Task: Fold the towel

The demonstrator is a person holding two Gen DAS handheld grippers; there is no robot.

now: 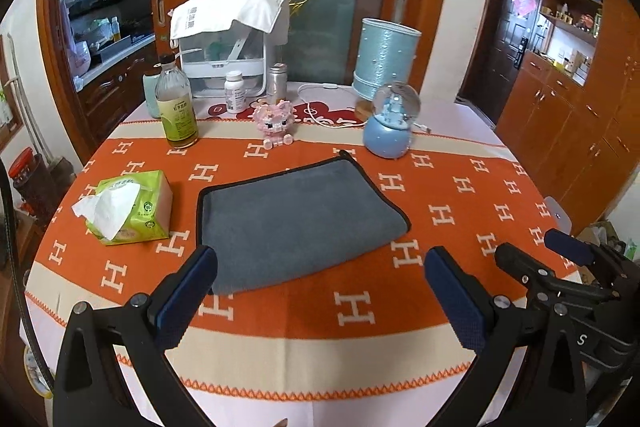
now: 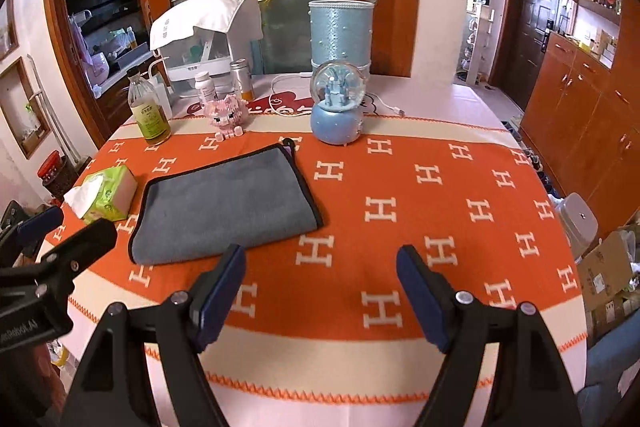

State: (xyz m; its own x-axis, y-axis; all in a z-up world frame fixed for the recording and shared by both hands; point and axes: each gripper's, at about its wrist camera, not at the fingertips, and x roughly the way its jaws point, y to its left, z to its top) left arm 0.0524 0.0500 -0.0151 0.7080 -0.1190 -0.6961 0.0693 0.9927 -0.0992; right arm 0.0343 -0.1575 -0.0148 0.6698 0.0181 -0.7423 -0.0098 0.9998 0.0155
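Observation:
A grey towel with black trim lies folded flat on the orange patterned tablecloth. It also shows in the right wrist view. My left gripper is open and empty, raised just before the towel's near edge. My right gripper is open and empty, above the cloth to the right of the towel's near right corner. The right gripper also shows at the right edge of the left wrist view.
A green tissue pack lies left of the towel. Behind it stand a glass bottle, a pink brick pig, a blue snow globe, a blue lamp and a white appliance. Wooden cabinets stand right.

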